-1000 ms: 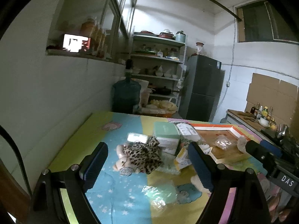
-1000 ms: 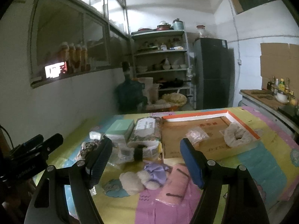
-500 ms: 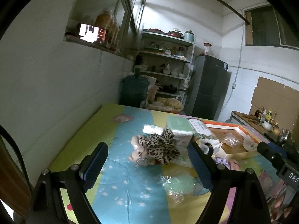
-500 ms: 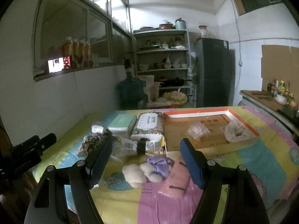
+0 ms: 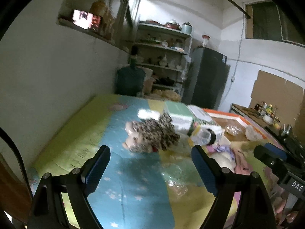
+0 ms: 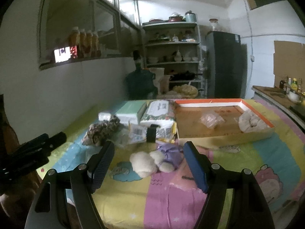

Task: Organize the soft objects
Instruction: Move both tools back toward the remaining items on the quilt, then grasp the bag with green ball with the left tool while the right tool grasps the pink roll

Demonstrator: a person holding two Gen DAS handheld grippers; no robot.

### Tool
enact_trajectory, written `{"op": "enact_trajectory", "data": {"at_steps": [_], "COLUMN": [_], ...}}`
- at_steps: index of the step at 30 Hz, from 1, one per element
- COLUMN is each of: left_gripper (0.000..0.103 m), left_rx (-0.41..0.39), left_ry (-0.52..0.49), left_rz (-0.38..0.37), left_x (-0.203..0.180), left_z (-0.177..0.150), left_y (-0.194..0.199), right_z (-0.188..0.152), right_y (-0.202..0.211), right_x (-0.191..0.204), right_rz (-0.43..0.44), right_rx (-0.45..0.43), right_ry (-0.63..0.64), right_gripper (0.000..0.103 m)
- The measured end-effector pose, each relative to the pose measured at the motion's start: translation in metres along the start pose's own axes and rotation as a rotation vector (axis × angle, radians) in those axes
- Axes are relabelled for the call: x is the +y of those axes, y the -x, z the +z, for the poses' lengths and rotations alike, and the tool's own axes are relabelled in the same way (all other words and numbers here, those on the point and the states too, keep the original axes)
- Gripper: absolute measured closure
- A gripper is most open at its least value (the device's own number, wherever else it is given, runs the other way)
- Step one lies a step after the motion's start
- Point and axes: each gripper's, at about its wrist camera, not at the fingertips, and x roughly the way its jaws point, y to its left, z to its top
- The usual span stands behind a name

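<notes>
Cartoon-print tabletop (image 6: 247, 152) carries loose soft items near its middle — white plush (image 6: 144, 163) sits just ahead of right gripper (image 6: 148, 164), left gripper (image 5: 150, 168) faces leopard plush (image 5: 152, 135), both jaws wide, empty — staged for pickup, I judge.

Bare near tablecloth (image 6: 133, 200) — open passage, packets (image 6: 150, 131) and plush toy (image 6: 152, 162) (mid-table) blocking beyond

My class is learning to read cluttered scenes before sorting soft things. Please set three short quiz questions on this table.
1. True or false: the white plush toy in a purple dress lies inside the orange-rimmed cardboard tray.
2. Which gripper faces the leopard-print plush toy: A left, B right?
3. Fill in: both grippers' fingers stand ____.

Key: 1 false; 2 A; 3 open.
</notes>
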Motion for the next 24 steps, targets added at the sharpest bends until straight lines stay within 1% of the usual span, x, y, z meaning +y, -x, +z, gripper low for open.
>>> {"op": "enact_trajectory", "data": {"at_steps": [4, 5, 7, 10, 13, 17, 18, 19, 22, 24], "left_gripper": [0.016, 0.017, 0.021, 0.021, 0.021, 0.021, 0.024, 0.029, 0.038, 0.052], "left_rx": [0.05, 0.059, 0.09, 0.129, 0.15, 0.165, 0.163, 0.162, 0.168, 0.164], "left_ry": [-0.002, -0.002, -0.006, -0.004, 0.006, 0.008, 0.014, 0.019, 0.025, 0.021], "left_rz": [-0.052, -0.057, -0.073, -0.098, -0.132, -0.16, -0.165, -0.174, -0.202, -0.212], "left_x": [-0.008, -0.01, -0.014, -0.018, -0.021, -0.028, -0.029, -0.03, -0.034, -0.037], "left_z": [-0.015, -0.018, -0.024, -0.032, -0.034, -0.036, -0.036, -0.037, -0.037, -0.036], "left_y": [-0.021, -0.025, -0.037, -0.052, -0.059, -0.066, -0.067, -0.068, -0.071, -0.074], "right_z": [-0.005, -0.005, -0.006, -0.007, -0.009, -0.011, -0.012, -0.013, -0.015, -0.018], "right_y": [-0.007, -0.008, -0.009, -0.01, -0.012, -0.014, -0.014, -0.015, -0.017, -0.019], "right_x": [-0.002, -0.002, -0.003, -0.007, -0.011, -0.019, -0.02, -0.021, -0.028, -0.033], "right_rz": [0.009, 0.009, 0.008, 0.006, 0.003, 0.003, 0.003, 0.002, -0.001, -0.006], "right_rx": [0.022, 0.024, 0.025, 0.026, 0.029, 0.037, 0.038, 0.04, 0.049, 0.058], "right_ry": [-0.005, -0.005, -0.006, -0.012, -0.021, -0.039, -0.043, -0.046, -0.058, -0.069], "right_gripper": [0.027, 0.027, 0.027, 0.027, 0.027, 0.027, 0.027, 0.027, 0.027, 0.027]}}
